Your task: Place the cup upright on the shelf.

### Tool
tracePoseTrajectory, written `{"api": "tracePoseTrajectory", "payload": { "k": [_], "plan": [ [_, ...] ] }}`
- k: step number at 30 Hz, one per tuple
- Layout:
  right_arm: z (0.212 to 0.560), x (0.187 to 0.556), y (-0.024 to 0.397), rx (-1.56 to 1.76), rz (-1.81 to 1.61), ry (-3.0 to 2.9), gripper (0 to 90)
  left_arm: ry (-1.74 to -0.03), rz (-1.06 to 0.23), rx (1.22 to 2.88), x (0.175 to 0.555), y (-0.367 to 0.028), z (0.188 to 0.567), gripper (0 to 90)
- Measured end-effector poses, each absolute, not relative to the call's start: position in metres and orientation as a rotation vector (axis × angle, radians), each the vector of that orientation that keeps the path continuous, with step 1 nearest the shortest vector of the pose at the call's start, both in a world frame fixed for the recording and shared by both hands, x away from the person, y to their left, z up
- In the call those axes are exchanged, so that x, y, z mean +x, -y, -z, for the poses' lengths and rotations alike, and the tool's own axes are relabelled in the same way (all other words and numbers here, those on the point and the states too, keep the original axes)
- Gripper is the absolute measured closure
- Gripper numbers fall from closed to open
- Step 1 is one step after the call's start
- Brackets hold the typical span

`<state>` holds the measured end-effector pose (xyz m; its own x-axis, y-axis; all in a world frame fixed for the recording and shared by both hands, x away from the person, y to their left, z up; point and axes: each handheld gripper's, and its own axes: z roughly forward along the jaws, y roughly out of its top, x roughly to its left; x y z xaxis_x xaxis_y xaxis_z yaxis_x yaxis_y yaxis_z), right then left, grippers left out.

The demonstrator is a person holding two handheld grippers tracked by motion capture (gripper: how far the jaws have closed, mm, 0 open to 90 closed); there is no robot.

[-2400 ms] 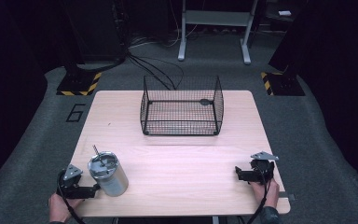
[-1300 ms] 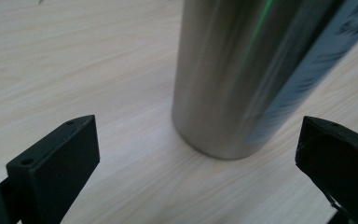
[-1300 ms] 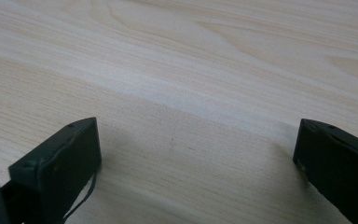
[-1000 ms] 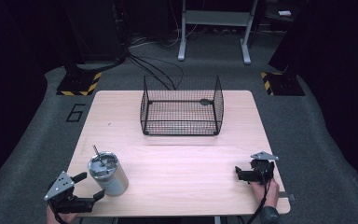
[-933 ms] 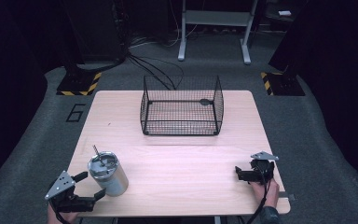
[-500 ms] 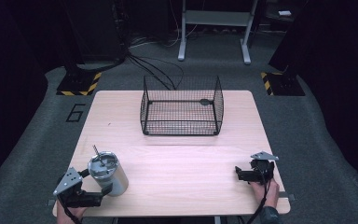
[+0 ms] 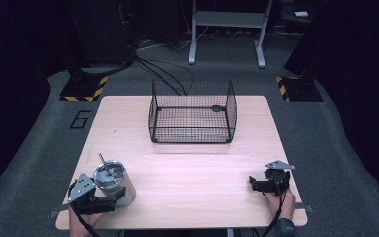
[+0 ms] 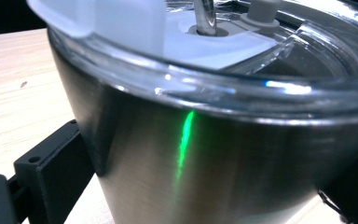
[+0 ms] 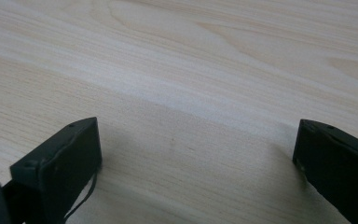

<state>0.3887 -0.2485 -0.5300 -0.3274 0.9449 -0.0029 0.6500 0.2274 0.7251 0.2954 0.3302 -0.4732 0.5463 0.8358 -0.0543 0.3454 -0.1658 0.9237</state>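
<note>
Steel tumbler (image 7: 112,180) w/ lid, upright, table's near-left corner.

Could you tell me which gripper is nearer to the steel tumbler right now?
Left. The left gripper straddles the tumbler, a jaw on each side; the right gripper rests across the table.

Brushed steel on the tumbler (image 8: 223,168), a satin sheen with fine horizontal grain and a green streak of light glancing off it. Its lid (image 8: 242,60) is clear glossy plastic, frosted white at the raised tab, and a shiny metal straw (image 8: 206,14) pokes through. The table (image 9: 205,70) is pale wood, matt, with grain lines running along it. The left gripper (image 7: 109,196) and the right gripper (image 7: 255,184) have matt black fingers (image 9: 60,163), plastic by the look of them, though that's hard to call. The basket (image 7: 192,111) is thin black wire mesh. The floor (image 7: 39,148) is dull grey, perhaps carpet.
</note>
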Motion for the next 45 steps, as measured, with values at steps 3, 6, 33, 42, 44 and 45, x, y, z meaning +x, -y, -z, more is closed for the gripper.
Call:
{"api": "tracePoseTrajectory", "payload": {
  "k": [3, 6, 33, 42, 44, 45],
  "plan": [
    [0.530, 0.389, 0.248, 1.467, -0.882, -2.060, 0.6, -0.987, -0.602, 1.740, 0.295, -0.330, 0.474, 2.8],
    [0.530, 0.389, 0.248, 1.467, -0.883, -2.059, 0.6, -0.984, -0.605, 1.748, 0.295, -0.330, 0.474, 3.1],
    [0.530, 0.389, 0.248, 1.468, -0.883, -2.059, 0.8, -0.941, -0.589, 1.738, 0.297, -0.332, 0.466, 3.9],
    [0.530, 0.389, 0.249, 1.473, -0.883, -2.064, 0.8, -0.920, -0.565, 1.757, 0.315, -0.316, 0.452, 3.9],
    [0.530, 0.389, 0.249, 1.474, -0.884, -2.064, 0.8, -0.914, -0.565, 1.761, 0.317, -0.314, 0.450, 3.9],
    [0.530, 0.389, 0.249, 1.473, -0.885, -2.064, 0.8, -0.904, -0.567, 1.769, 0.320, -0.311, 0.447, 3.8]
  ]
}}
